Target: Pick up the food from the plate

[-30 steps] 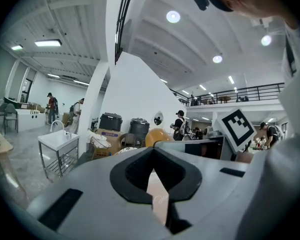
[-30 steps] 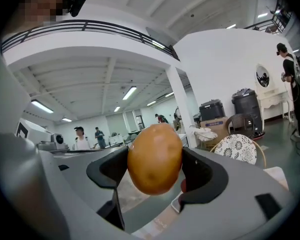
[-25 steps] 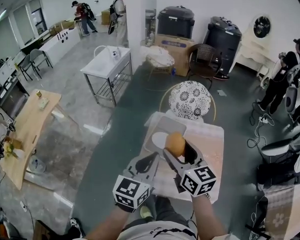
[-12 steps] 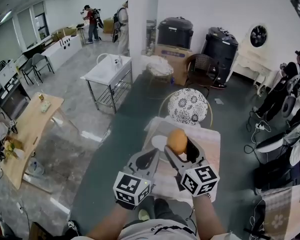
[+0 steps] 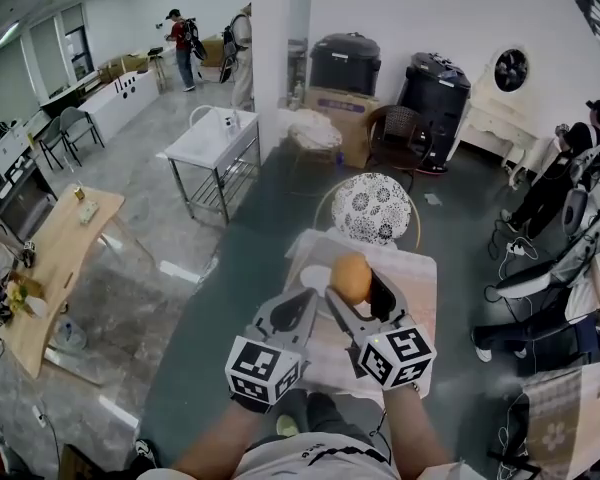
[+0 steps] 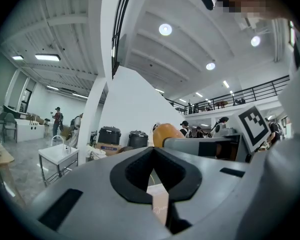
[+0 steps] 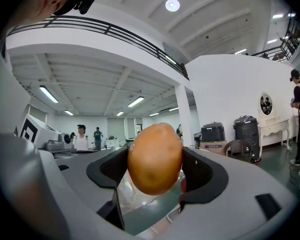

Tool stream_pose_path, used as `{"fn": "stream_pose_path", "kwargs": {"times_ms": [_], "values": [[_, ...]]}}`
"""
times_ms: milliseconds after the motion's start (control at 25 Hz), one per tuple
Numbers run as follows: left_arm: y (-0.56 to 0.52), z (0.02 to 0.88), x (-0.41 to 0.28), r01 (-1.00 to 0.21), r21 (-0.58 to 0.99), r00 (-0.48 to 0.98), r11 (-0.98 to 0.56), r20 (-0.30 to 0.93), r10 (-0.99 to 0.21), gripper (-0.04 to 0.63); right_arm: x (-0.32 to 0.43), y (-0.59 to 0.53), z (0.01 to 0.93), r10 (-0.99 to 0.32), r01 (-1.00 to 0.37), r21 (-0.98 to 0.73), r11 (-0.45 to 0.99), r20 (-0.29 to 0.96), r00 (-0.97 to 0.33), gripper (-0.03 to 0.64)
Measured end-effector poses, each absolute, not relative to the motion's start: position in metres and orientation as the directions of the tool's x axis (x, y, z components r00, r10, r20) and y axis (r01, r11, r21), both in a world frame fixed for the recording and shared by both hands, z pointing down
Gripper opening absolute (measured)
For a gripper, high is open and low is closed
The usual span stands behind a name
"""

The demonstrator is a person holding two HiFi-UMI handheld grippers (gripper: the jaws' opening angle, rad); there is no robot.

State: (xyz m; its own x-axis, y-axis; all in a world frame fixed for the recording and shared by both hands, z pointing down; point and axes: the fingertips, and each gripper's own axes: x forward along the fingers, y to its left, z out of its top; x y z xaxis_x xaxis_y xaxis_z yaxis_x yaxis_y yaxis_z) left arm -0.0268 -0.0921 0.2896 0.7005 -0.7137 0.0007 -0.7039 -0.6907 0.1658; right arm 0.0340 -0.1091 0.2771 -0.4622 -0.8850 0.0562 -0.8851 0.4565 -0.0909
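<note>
right gripper (image 7: 155, 160) clamped on a smooth orange-brown food (image 7: 155, 151), clear of the plate (image 5: 314, 280)

its jaws stand partly apart, pinching the potato-like food across its widest middle, one jaw on each flank. in the head view it hangs above the cloth-covered table (image 5: 421, 284), just beside the white plate. the left gripper (image 6: 152, 174), close alongside, has its jaws together with nothing between them. the food looks firm and probably of modest weight, but its rounded skin could roll or slip, so a centred hold at the middle seems safest.

Orange-brown food (image 7: 155, 158), grey fingers (image 7: 241, 182), perhaps floral-patterned cushion (image 5: 378, 208)
</note>
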Motion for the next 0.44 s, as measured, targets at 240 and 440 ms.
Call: {"fn": "stream_pose_path", "kwargs": {"times_ms": [240, 440], "values": [[-0.0927, 0.2904, -0.0255, -0.704, 0.163, 0.701, -0.691, 0.005, -0.713, 0.005, 0.0372, -0.1089, 0.2791, -0.889, -0.889, -0.092, 0.449, 0.059, -0.455, 0.322], [-0.0958, 0.2917, -0.0245, -0.707, 0.164, 0.698, -0.688, 0.009, -0.716, 0.005, 0.0403, -0.1122, 0.2856, -0.888, -0.889, -0.100, 0.446, 0.072, -0.454, 0.322]]}}
